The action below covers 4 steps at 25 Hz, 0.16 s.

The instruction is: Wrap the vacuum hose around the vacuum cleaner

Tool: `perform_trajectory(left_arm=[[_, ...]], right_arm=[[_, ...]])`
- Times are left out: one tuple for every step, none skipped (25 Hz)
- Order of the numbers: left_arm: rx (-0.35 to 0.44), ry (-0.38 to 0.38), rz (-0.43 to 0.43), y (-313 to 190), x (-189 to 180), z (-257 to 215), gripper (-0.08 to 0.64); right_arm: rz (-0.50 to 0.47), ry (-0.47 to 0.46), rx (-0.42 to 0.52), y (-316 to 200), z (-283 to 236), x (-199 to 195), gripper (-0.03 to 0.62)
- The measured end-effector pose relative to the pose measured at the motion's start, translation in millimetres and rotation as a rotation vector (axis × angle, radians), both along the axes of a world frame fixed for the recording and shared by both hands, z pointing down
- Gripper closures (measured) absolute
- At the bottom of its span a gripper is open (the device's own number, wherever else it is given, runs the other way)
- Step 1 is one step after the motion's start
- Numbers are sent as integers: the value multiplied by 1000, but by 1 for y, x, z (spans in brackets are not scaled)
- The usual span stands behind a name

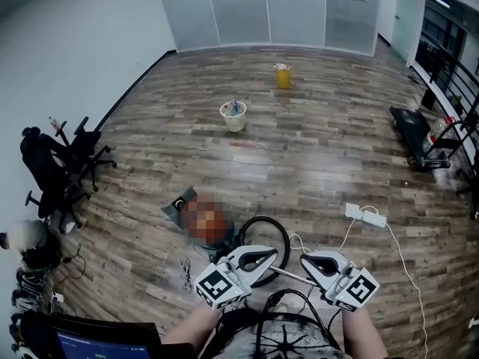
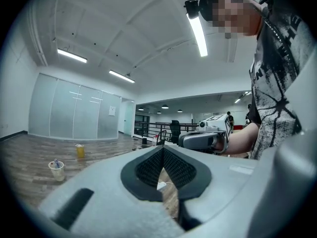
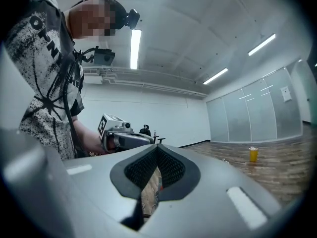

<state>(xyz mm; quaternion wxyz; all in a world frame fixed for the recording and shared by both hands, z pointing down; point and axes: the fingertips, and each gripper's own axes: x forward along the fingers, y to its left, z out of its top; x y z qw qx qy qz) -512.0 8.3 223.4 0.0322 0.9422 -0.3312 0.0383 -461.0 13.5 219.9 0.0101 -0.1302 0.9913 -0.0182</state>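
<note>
The vacuum cleaner (image 1: pixel 224 239) sits on the wood floor just ahead of me, partly under a blurred patch. Its black hose (image 1: pixel 278 232) curls in a loop to the right of it. Both grippers hang above the floor close to my body, tips turned toward each other. My left gripper (image 1: pixel 271 257) (image 2: pixel 162 152) is shut with nothing between its pads. My right gripper (image 1: pixel 305 261) (image 3: pixel 157 151) is shut and empty too. Neither touches the hose. Each gripper view shows the other gripper in a hand.
A white power strip (image 1: pixel 365 215) with its cable lies on the floor to the right. Farther off stand a white bucket (image 1: pixel 233 116) and a yellow bucket (image 1: pixel 282 75). Black office chairs (image 1: pixel 63 163) line the left wall; a black cart (image 1: pixel 418 134) stands right.
</note>
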Motion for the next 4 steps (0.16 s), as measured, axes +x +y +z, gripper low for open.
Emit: perform_trajectory(left_arm=[[2, -9, -1, -1, 0, 0, 557], [5, -18, -3, -2, -1, 1, 557], [8, -25, -5, -4, -2, 1, 557], [10, -32, -7, -6, -3, 2, 557]], right_arm=[[0, 1, 0, -1, 1, 1, 586], [0, 4, 2, -2, 2, 1, 586], [0, 6, 4, -4, 3, 1, 586], [0, 9, 6, -6, 4, 2, 586]])
